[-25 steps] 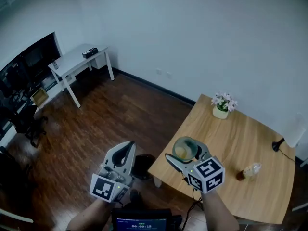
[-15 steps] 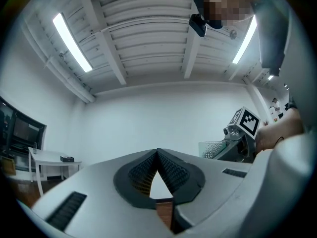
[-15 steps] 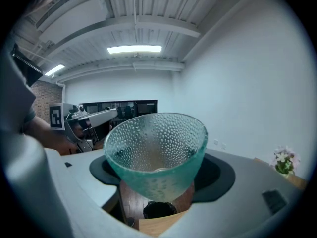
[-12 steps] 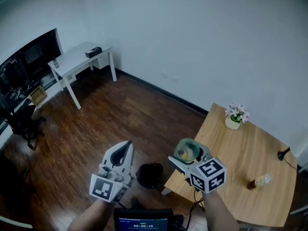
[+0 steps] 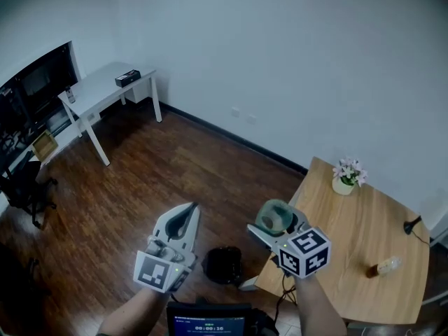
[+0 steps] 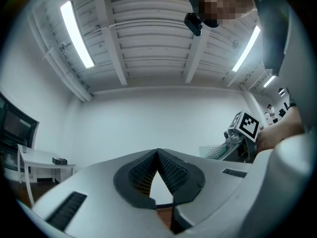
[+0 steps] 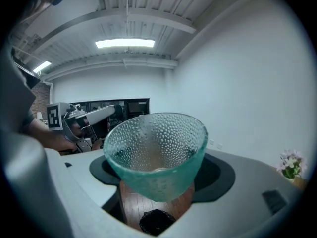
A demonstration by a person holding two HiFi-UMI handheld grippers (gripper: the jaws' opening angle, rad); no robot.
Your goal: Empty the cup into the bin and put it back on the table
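Both hands are out in front of us, forearms low in the head view.

The right gripper (image 5: pixel 276 224) tips slightly down. Its fingers (image 7: pixel 218 175) are clamped on the cup (image 5: pixel 274 216), which sits upright with its rim up. The cup is off the wooden bench (image 5: pixel 364 222), past its near-left edge and over the floor (image 5: pixel 140 180). In the right gripper view the bin (image 7: pixel 156 222) shows below the cup (image 7: pixel 156 152), in the gap between the fingers.

The left gripper (image 5: pixel 187 212) points out and a bit up. Its fingers (image 6: pixel 171 170) are closed tip to tip with nothing between them. It is well apart from the cup, on the other side of the bin (image 5: pixel 224 264).

The bin stands on the floor just beside the bench's corner leg. On the bench are a flower pot (image 5: pixel 346 176) at the far corner and a bottle (image 5: pixel 385 266) lying on its side. A white bench (image 5: pixel 98 89) stands by the far wall, with dark monitors (image 5: pixel 35 82) to its left.

The cup is translucent teal, dimpled all over, and flares out to the rim. The bin is round and black. The bench is light wood and the floor is dark planks. The gripper shells are pale grey with dark ribbed pads. The walls are plain white, and the ceiling is ribbed with strip lights (image 7: pixel 125 43).
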